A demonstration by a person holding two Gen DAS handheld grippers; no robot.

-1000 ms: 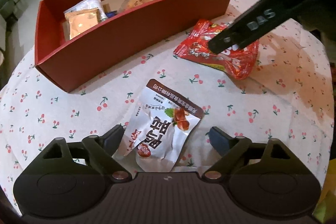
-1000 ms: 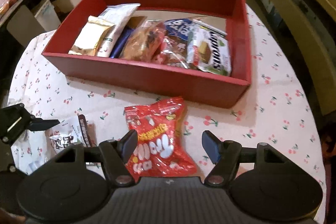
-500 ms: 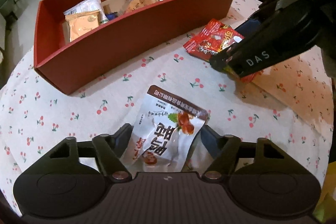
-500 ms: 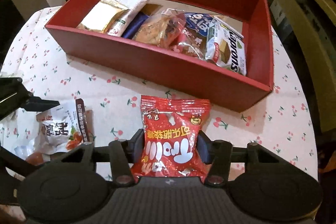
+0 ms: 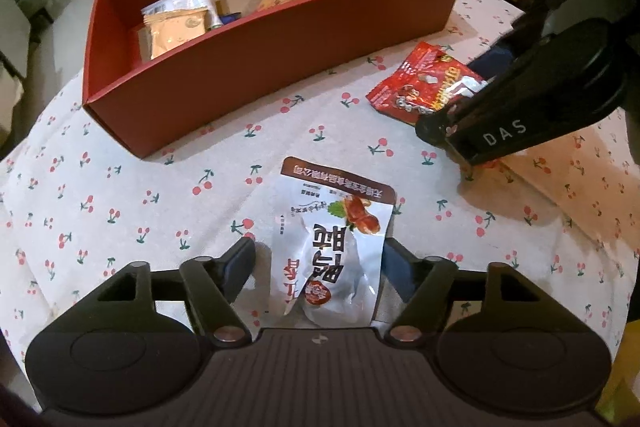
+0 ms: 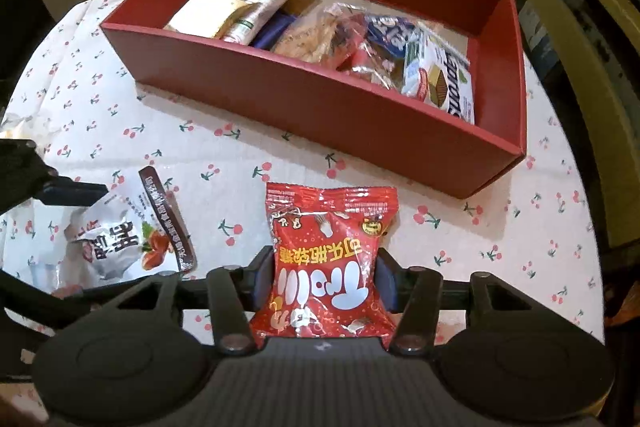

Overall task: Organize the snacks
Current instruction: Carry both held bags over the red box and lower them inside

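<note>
Right gripper: both pads flank and touch the red gummy packet, jaws opening slightly. Left gripper: jaws opening; white snack pouch between them, left finger apart from it. Only the right wrist view shows the wafer pack in the red box ahead.

Home dining room, cherry-print tablecloth, chairs

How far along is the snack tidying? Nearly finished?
Done: several snacks already lie in the red box. In hand: the right gripper has the red bag between its pads, touching its sides while the jaws are opening. The white packet lies between the left gripper's opening jaws, with a gap on one side. Left: both packets are outside the box.
</note>
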